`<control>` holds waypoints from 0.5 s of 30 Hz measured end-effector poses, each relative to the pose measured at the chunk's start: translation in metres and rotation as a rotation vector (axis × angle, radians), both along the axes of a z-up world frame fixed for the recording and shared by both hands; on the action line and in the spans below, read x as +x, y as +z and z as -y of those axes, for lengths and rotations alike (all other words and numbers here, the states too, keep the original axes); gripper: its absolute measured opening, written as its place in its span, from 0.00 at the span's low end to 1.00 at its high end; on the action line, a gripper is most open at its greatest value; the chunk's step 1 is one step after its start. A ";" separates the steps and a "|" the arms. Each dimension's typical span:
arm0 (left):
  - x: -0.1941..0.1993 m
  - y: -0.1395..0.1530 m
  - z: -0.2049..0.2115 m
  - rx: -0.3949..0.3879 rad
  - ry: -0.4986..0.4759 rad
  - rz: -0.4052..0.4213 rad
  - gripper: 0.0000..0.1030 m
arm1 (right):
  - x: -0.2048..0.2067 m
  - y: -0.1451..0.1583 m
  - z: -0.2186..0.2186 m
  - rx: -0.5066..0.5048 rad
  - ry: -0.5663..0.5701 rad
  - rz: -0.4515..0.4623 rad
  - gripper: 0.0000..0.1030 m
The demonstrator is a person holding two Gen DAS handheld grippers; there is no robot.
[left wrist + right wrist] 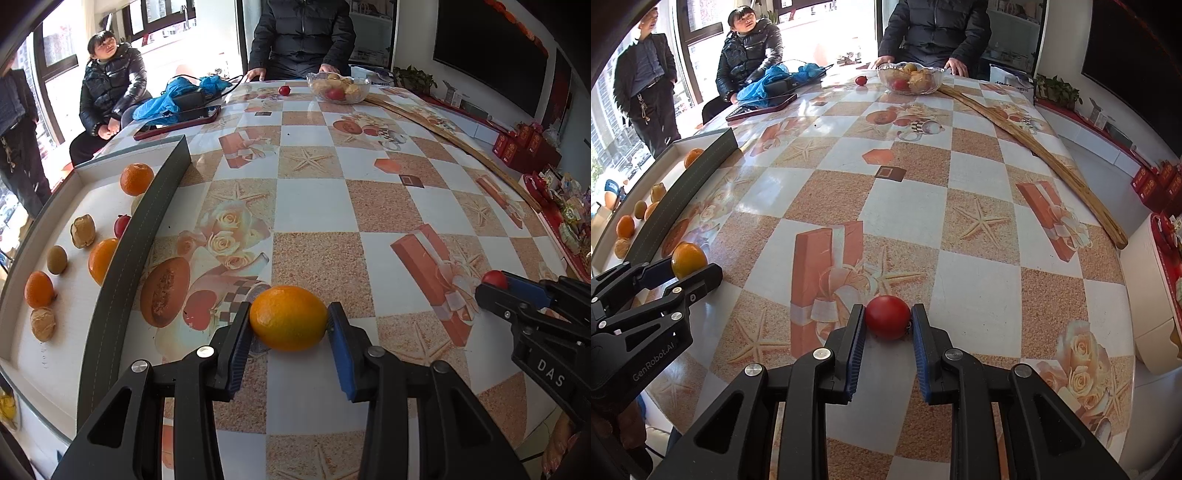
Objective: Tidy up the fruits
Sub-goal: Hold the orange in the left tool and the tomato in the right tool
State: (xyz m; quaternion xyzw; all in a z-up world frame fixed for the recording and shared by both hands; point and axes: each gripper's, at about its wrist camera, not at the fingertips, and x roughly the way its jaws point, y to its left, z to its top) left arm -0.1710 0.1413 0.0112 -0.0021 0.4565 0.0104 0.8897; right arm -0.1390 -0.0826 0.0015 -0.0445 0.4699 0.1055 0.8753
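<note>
A shallow box (92,332) at the table's (317,206) left edge is filled with oranges, kiwis and walnuts; a glass bowl (338,86) at the far edge is seen holding mixed fruit. An orange (289,318) is gripped between the pads of the left claw (290,325), near the box wall. A small red fruit (887,316) is clamped in the narrowly set right claw (888,325), just above the near edge.

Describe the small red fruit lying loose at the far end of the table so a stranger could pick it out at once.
Look to the far end of the patterned table, where a glass bowl of fruit stands. Just left of that bowl, apart from it, a small red fruit lies on the cloth. It is the only loose fruit there.
</note>
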 end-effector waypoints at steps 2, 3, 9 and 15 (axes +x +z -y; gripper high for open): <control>-0.001 0.002 -0.003 -0.023 -0.005 0.000 0.42 | -0.001 0.001 0.002 0.001 0.000 -0.006 0.25; -0.002 0.003 -0.005 -0.038 -0.007 -0.001 0.42 | -0.002 0.001 0.004 0.004 -0.002 -0.009 0.25; -0.006 0.010 -0.015 -0.057 -0.010 0.004 0.42 | -0.003 0.007 0.005 0.037 0.000 -0.029 0.25; -0.010 0.012 -0.017 -0.056 -0.014 0.005 0.42 | -0.003 0.007 -0.002 0.047 0.010 -0.044 0.25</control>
